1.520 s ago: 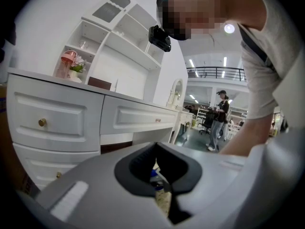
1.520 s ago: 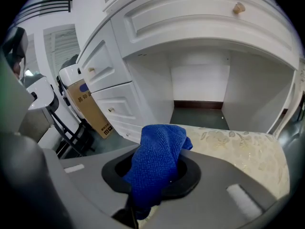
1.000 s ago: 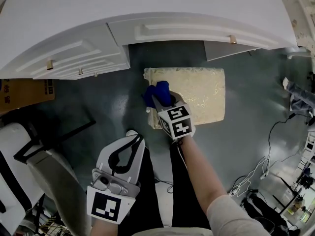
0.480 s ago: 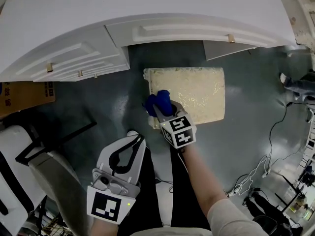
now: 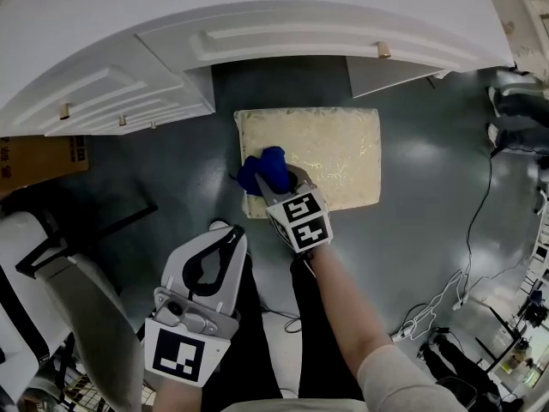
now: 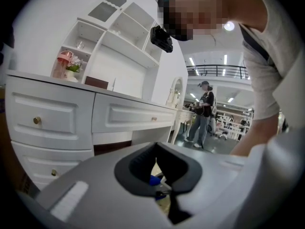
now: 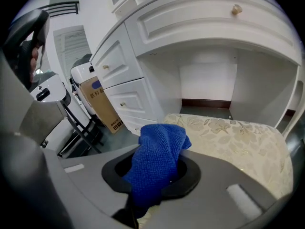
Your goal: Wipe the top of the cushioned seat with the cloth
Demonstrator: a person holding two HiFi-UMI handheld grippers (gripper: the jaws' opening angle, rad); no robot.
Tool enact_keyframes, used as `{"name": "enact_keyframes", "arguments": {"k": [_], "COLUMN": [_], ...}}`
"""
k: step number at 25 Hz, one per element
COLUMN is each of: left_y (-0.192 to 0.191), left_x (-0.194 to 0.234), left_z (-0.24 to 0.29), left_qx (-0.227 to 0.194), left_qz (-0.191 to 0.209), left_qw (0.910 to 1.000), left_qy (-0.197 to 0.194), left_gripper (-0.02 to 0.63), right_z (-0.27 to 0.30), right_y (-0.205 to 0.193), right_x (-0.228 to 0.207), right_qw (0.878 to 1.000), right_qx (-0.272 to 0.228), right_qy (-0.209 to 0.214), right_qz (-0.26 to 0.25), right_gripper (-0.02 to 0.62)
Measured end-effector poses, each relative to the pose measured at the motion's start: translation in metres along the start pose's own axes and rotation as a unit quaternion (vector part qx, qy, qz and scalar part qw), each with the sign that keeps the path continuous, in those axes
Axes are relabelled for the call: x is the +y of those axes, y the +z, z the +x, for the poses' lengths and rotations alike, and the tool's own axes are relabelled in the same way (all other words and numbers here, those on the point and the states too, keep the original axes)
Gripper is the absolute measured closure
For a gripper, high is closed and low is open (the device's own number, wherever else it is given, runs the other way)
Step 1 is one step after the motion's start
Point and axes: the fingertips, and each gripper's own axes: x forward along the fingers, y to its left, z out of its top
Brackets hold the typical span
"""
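The cushioned seat (image 5: pixel 326 148) is a cream floral pad on the dark floor below the white dresser. A blue cloth (image 5: pixel 262 172) lies bunched on its near left corner, and my right gripper (image 5: pixel 273 184) is shut on it, pressing it to the pad. In the right gripper view the cloth (image 7: pixel 157 159) bulges out between the jaws, with the seat (image 7: pixel 233 137) stretching ahead to the right. My left gripper (image 5: pixel 226 233) hangs lower left over the person's legs, away from the seat, jaws shut and empty. The left gripper view shows only a sliver of blue cloth (image 6: pixel 153 180) past its jaws.
A white dresser (image 5: pixel 257 24) with drawers curves over the seat's far side. A cardboard box (image 5: pixel 43 157) and a white chair (image 5: pixel 34 256) stand at the left. Cables (image 5: pixel 463 290) trail on the floor at the right. A person (image 6: pixel 204 111) stands far off.
My right gripper has drawn the blue cloth a little toward the seat's near edge along its left side. The left gripper has kept its place.
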Motion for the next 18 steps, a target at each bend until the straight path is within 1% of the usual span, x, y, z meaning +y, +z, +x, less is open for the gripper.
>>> {"name": "enact_keyframes", "arguments": {"k": [4,8,18], "left_y": [-0.006,-0.005,-0.003], "left_x": [-0.029,-0.059,-0.116], "left_z": [0.014,0.030,0.074], "left_qx": [0.005,0.007,0.007], "left_qz": [-0.007,0.000,0.012], "left_qw": [1.0000,0.9999,0.9997], "left_qy": [0.002,-0.008,-0.019], "left_gripper": [0.606,0.606,0.606], "right_z": [-0.016,-0.040,-0.093], "right_y": [-0.011,-0.027,-0.060], "right_x": [-0.024,-0.060,-0.140], "right_qw": [1.000,1.000,0.999], "right_qx": [-0.002,-0.002,-0.003], "right_qy": [-0.002,-0.014,-0.043], "right_qz": [0.008,0.017,0.032], "right_gripper": [0.508,0.508,0.506]}}
